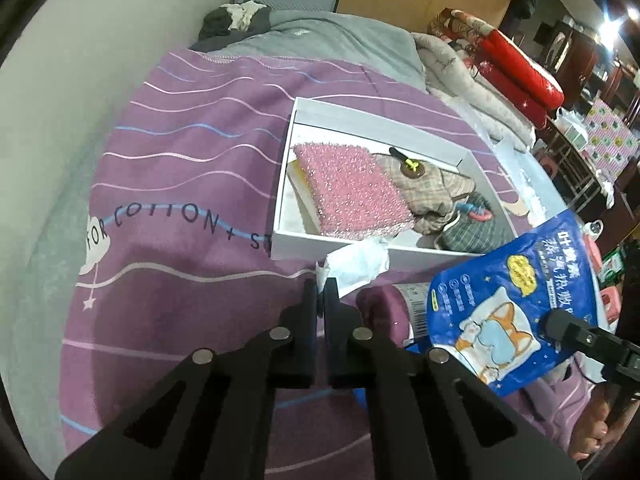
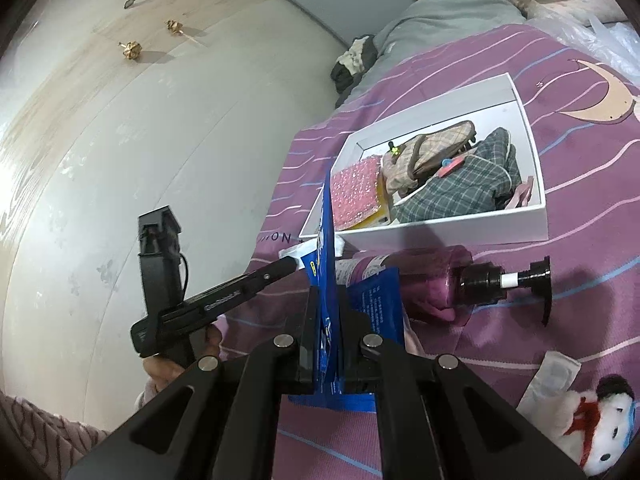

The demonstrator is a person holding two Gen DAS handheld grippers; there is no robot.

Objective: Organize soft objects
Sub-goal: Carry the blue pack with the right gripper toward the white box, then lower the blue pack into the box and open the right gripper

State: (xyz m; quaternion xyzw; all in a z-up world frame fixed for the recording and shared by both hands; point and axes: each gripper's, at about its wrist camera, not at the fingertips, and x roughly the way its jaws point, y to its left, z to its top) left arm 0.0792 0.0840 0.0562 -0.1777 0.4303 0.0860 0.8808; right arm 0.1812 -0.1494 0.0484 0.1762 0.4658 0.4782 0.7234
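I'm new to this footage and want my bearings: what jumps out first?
A bright blue pouch with a cartoon corgi, pinched upright in the right gripper. Behind it on the purple bedspread sits a white box holding a glittery pink cloth and plaid fabric. The left gripper is shut on a white tissue.

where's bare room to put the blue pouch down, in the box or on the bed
The white box has bare floor only at its far end, beyond the plaid clothes. The purple blanket is free between box and wall. The strip by the pump bottle is crowded.

Dim indoor light, fisheye-warped edges
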